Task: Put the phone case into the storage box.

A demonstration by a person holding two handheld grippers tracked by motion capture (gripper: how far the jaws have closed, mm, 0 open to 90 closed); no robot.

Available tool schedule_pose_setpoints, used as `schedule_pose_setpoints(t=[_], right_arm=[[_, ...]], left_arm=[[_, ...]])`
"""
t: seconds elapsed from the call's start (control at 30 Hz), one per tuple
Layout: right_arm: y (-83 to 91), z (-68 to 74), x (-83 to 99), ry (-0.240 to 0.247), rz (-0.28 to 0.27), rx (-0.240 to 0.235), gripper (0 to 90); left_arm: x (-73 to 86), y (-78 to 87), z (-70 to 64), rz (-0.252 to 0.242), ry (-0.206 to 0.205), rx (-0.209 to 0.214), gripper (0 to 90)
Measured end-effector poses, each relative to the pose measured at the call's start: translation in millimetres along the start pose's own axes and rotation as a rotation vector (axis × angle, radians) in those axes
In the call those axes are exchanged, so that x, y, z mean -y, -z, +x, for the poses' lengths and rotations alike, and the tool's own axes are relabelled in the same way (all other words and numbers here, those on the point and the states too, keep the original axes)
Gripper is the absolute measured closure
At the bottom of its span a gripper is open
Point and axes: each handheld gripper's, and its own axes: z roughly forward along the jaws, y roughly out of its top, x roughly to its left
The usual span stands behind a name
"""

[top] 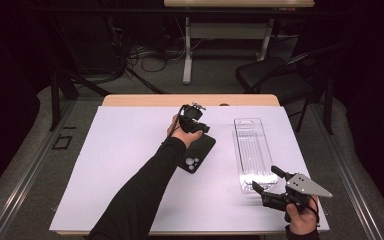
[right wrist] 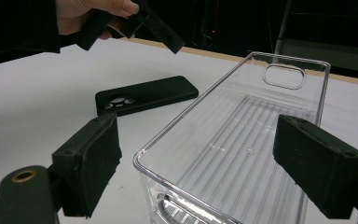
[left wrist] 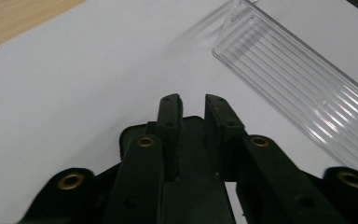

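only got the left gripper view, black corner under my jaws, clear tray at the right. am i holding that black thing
Observer: No. The case lies flat on the table, and the left gripper hangs above it, apart.
Operator: where's the right gripper
Observer: The right gripper is at the near end of the tray, jaws wide open.
Operator: anything in the tray
Observer: Nothing; the right gripper view shows its ribbed floor bare.
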Motion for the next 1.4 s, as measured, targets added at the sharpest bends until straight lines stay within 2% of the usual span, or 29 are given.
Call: schedule_pose_setpoints(t=[0.07,0.1,0.23,0.57,0.93,1.4], right_arm=[[0.1,-0.1,0.0,-0.001,0.000,0.000,14.4],[0.4,-0.7,0.1,-0.001,0.000,0.003,14.4],[0.4,-0.9,0.2,-0.001,-0.002,-0.001,14.3],[0.4,-1.5,0.7,-0.004,0.001,-0.002,14.4],[-0.7,-2.0,1.7,-0.010,-0.010,-0.008,14.4],[0.6,-2.7,1.4,-0.006,-0.006,-0.016,14.4]], left_arm=[[0.1,-2.5,-0.5,0.002,0.002,-0.004,79.6],[0.2,-3.9,-0.7,0.001,0.004,-0.007,84.4],[1.4,-14.0,-0.3,0.007,0.023,-0.016,90.0],[5.5,-34.7,1.6,0.040,0.044,-0.030,90.0],[8.7,-52.7,0.1,0.032,0.060,-0.054,90.0],[7.3,-64.5,-2.7,0.020,0.065,-0.074,90.0]])
